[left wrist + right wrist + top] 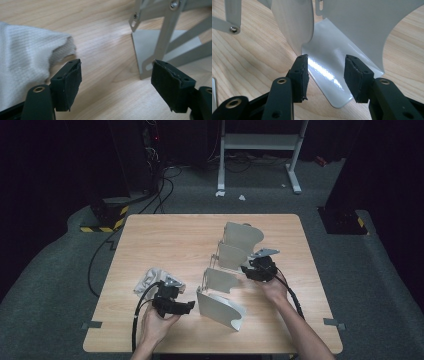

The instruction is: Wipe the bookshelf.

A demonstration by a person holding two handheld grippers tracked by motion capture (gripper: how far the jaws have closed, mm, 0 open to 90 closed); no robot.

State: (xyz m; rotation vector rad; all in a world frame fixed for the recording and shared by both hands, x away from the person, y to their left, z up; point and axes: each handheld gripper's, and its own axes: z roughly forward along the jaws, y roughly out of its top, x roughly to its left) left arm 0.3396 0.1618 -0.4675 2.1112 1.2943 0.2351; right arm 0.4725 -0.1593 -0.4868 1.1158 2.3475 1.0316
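A grey-white metal rack (222, 306) of several upright curved plates, joined by thin scissor bars, stands on the wooden table (165, 235), running from front centre to back right. A crumpled white cloth (150, 279) lies front left. My left gripper (189, 306) is open between the cloth and the rack's front plate. In the left gripper view its jaws (116, 72) stand wide apart, with the cloth (25, 62) to the left and the rack's bars (162, 42) to the right. My right gripper (247, 270) is open beside a middle plate, with its jaws (325, 67) straddling that plate's flat foot (329, 75).
Beyond the table's far edge a white metal stand (260, 142) rests on grey carpet. Black cables (150, 195) and a base with black-yellow tape (107, 217) lie at the back left. Bare tabletop stretches across the back left and the front right.
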